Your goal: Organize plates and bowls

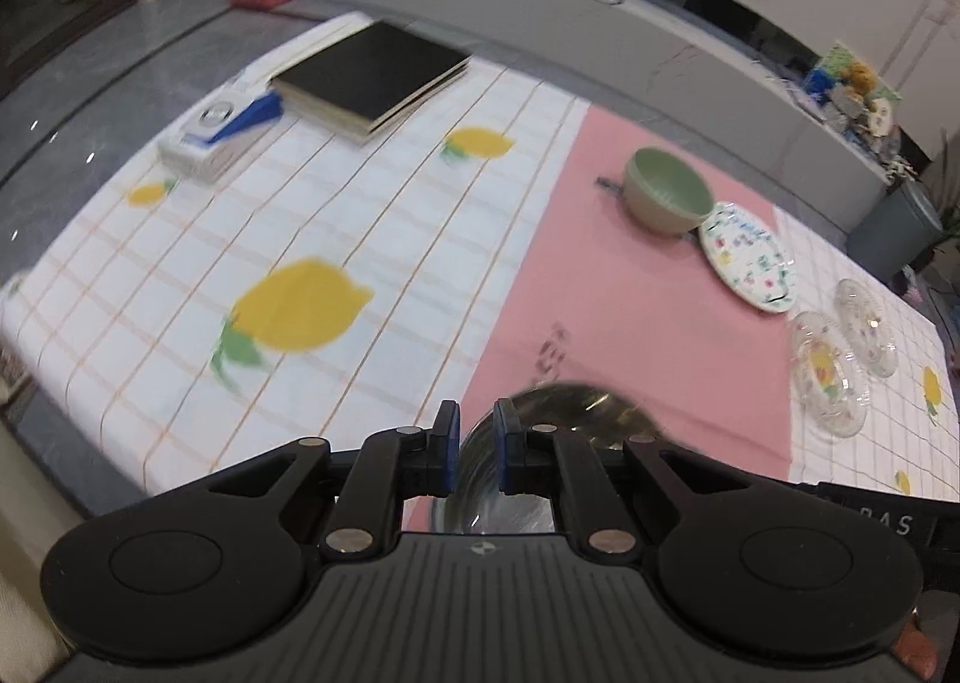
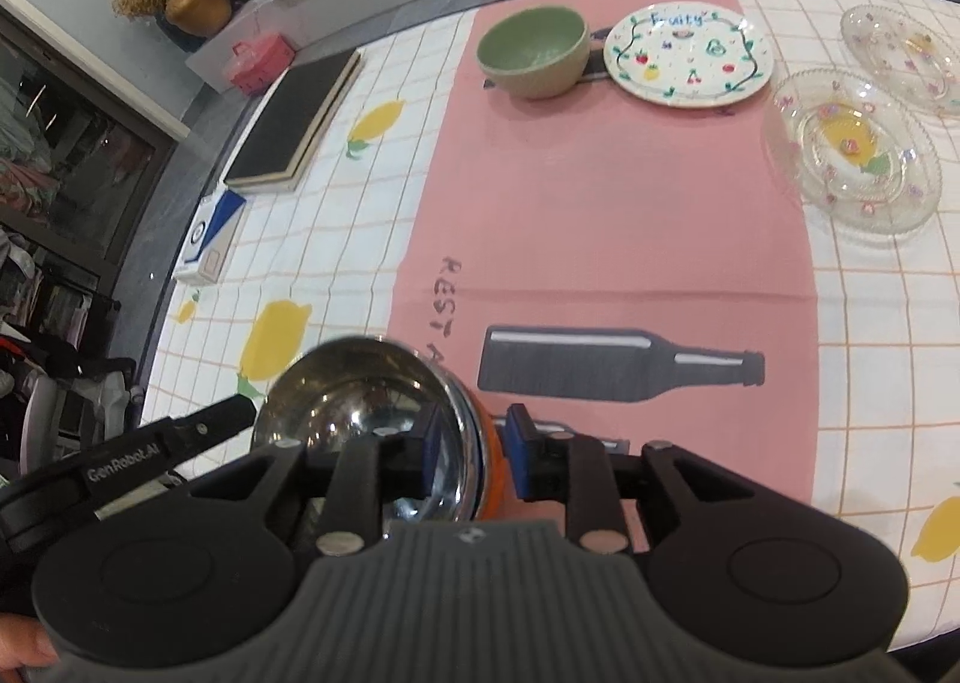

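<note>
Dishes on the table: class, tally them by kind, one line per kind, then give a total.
Metal bowl: 1
Green bowl: 1
White fruit-painted plate: 1
Clear glass dishes: 2
Total: 5

A shiny steel bowl (image 2: 372, 431) with an orange outer wall sits tilted at the near edge of the pink cloth, its rim between blue pads. At the far end of the cloth, a pale green bowl (image 2: 533, 50) stands upright, just beside a white plate (image 2: 689, 60) painted with fruit. To the right lie two clear glass plates (image 2: 852, 149) with small floral dots, the nearer one overlapping the farther (image 2: 906, 59).
</note>
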`<state>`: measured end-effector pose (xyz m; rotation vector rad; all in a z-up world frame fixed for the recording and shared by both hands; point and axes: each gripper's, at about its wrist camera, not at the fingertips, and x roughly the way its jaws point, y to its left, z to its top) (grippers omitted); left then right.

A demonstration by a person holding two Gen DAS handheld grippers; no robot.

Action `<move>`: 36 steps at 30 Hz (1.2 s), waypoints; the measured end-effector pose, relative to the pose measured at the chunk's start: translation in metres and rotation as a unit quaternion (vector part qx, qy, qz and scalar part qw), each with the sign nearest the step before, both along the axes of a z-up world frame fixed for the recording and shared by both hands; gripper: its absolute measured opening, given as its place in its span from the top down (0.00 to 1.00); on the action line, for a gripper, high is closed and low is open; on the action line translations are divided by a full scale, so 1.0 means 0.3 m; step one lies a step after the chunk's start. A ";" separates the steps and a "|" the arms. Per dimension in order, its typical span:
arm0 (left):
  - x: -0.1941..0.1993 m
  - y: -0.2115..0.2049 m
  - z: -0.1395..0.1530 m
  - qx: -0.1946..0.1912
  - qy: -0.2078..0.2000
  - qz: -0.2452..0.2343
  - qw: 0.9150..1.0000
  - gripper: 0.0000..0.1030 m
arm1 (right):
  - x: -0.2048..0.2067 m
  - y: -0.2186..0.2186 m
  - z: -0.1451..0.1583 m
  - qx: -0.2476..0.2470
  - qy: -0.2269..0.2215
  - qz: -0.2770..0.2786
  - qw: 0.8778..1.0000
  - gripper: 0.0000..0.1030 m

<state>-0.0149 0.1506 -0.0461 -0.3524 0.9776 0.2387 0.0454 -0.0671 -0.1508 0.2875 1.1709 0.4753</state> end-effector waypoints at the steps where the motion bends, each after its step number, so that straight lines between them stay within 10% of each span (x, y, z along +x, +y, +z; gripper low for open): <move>1: 0.015 -0.010 0.013 0.005 -0.004 -0.010 1.000 0.88 | 0.005 -0.006 0.005 0.000 -0.003 -0.004 1.000 0.75; 15: 0.256 -0.133 0.117 0.023 -0.023 -0.127 0.991 0.78 | 0.165 -0.086 0.053 -0.026 -0.032 -0.045 0.998 0.65; 36: 0.688 -0.096 0.016 -0.004 -0.039 -0.144 0.989 0.57 | 0.566 -0.041 0.033 -0.049 -0.077 -0.086 0.992 0.43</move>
